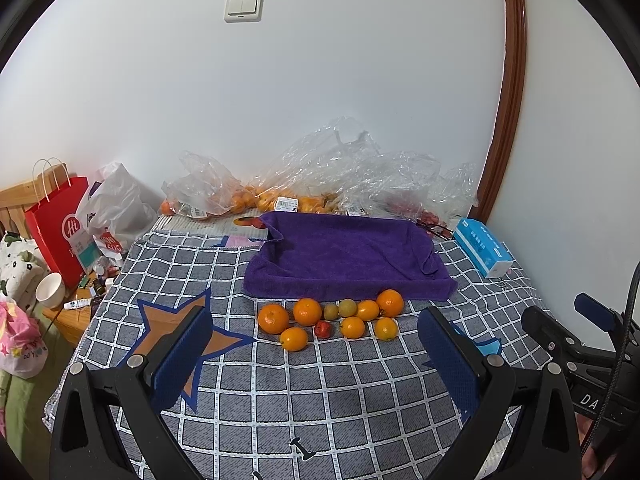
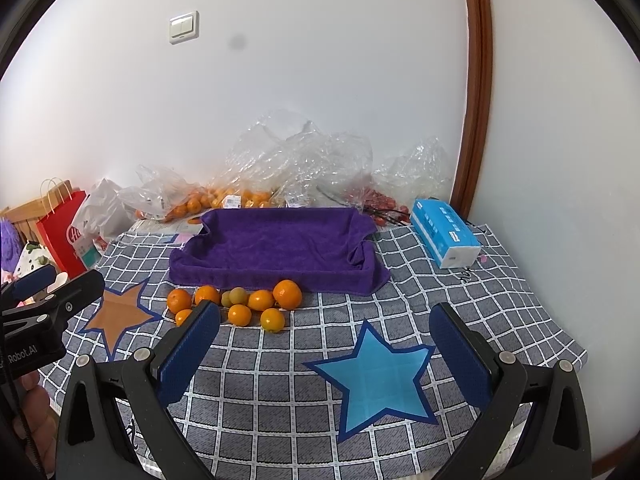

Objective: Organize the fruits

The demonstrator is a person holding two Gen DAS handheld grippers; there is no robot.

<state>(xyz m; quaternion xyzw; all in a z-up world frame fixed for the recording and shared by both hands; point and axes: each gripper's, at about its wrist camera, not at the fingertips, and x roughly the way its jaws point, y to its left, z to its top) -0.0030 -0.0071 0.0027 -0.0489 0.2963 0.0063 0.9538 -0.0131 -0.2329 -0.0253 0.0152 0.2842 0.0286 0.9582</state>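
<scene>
Both grippers hang above the checked tablecloth (image 1: pixel 320 392) and hold nothing: the left gripper (image 1: pixel 316 344) has its jaws spread wide, and the right gripper (image 2: pixel 326 336) also. The fruits lie in a small cluster just in front of the purple towel-lined tray (image 1: pixel 344 248), which has no fruit in it. I count several oranges (image 1: pixel 307 311), two greenish-yellow small fruits (image 1: pixel 347 307) and one small red fruit (image 1: pixel 322 329); they are close together, some touching.

I think the danger is the crowding. If a finger comes down between two neighbours, it can push one away, and a round fruit rolls easily toward the table edge. The red fruit looks soft, so a hard squeeze may bruise it. The towel's front rim stands up, and a low carry could catch on it.

The oranges are almost round, with no clear long axis; the cluster itself stretches left to right, parallel to the tray's front edge.
</scene>
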